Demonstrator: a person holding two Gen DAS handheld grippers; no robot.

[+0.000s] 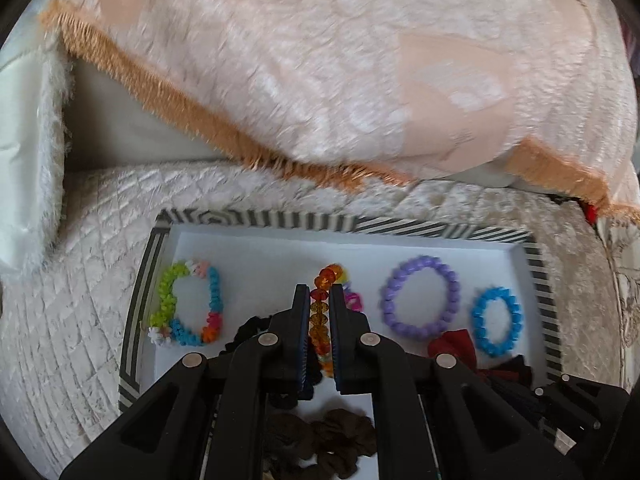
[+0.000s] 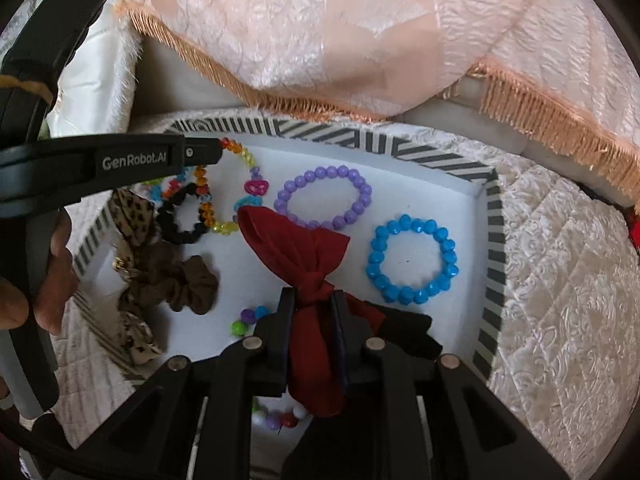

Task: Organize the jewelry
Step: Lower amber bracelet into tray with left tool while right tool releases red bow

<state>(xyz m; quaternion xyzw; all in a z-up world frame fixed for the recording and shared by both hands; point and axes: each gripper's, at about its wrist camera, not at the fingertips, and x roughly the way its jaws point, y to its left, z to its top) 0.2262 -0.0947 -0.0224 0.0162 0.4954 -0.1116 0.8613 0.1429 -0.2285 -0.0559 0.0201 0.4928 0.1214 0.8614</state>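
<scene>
Over the striped tray (image 2: 494, 216), on the quilted bed cover (image 2: 560, 264):
Left gripper (image 1: 320, 296): fingers pinching the orange-amber bead bracelet (image 1: 324, 280), strand running up between the pads.
Right gripper (image 2: 310, 300): fingers clamped on the knot of the red fabric bow (image 2: 288, 236), tail hanging down between them.
Purple bracelet (image 2: 324, 198): flat on the white tray floor, just beyond the bow.
Blue bracelet (image 2: 412, 260): flat, near the tray's right wall.
Multicolour flower bracelet (image 1: 188, 304): at the left of the tray in the left wrist view.
Brown scrunchie (image 2: 188, 284): left of the bow, beside the black scrunchie (image 2: 180, 220).
Fringed pink blanket (image 1: 320, 60): bunched beyond the tray.
</scene>
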